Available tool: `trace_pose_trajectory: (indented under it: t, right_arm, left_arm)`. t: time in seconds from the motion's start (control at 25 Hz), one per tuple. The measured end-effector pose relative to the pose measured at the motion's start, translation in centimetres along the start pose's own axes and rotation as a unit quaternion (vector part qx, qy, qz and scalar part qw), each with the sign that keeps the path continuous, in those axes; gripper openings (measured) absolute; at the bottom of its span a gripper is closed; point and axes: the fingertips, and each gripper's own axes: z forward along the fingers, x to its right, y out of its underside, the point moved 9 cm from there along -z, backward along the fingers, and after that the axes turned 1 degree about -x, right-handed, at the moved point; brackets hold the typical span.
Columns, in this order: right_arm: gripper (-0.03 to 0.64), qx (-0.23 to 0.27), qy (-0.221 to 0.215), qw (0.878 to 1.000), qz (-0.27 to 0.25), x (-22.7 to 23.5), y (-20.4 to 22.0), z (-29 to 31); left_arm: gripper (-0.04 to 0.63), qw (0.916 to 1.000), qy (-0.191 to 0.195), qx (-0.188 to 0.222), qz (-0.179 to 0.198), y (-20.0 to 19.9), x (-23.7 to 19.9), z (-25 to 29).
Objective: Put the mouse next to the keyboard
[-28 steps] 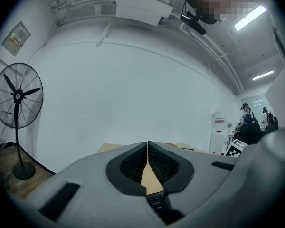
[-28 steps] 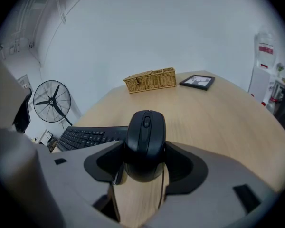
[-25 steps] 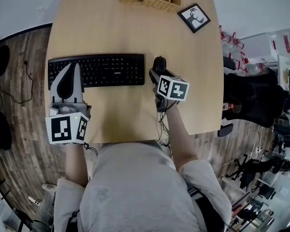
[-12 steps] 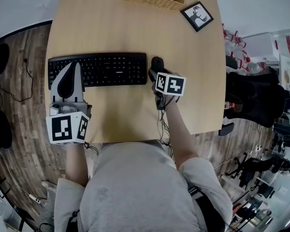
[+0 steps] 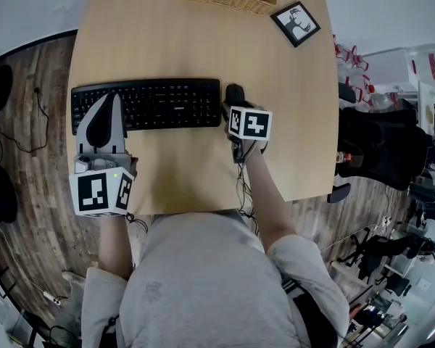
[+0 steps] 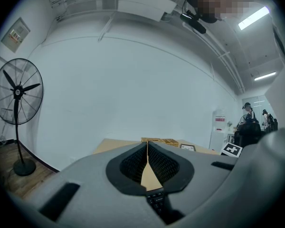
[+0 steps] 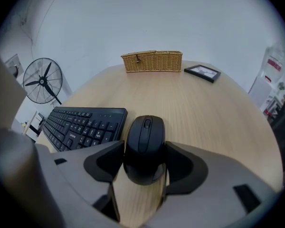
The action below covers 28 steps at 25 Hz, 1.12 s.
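Right gripper view: black mouse [image 7: 143, 144], clasped by jaws of right gripper [image 7: 143, 159], on table [image 7: 213, 108] just right of keyboard [image 7: 80, 125]. Left gripper [image 6: 147, 151]: jaws pressed together, empty. We should part jaws evenly and lift clear without nudging it.

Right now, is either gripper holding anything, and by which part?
The right gripper holds the mouse by its two sides, around the rear half. The left gripper is shut and empty.
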Motion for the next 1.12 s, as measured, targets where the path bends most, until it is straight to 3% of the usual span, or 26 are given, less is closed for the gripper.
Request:
trace_pose_trajectory:
  t: [0.48,0.72,0.96,1.0,1.12]
  right_arm:
    - [0.25,0.013,0.008,1.0,-0.004,-0.2,0.2,-0.1]
    - [0.25,0.065,-0.007,0.998,0.017,0.3,0.2,-2.0]
    - [0.247,0.124,-0.052,0.991,0.009,0.1,0.1,-5.0]
    - [0.238,0.134,-0.059,0.989,0.004,-0.1,0.2,-5.5]
    - [0.063,0.163,-0.06,0.985,-0.016,-0.3,0.4,-7.3]
  left_arm:
    - [0.014,1.0,-0.008,0.002,0.005,-0.1,0.1,-1.1]
    - [0.014,0.9999,-0.011,0.007,0.008,-0.2,0.6,-1.8]
    - [0.014,0.9998,-0.01,0.013,0.011,-0.6,1.9,-2.4]
    - [0.014,0.9998,-0.01,0.015,0.011,-0.7,2.2,-2.6]
    - [0.014,0.9996,-0.01,0.02,0.014,-1.0,3.1,-3.2]
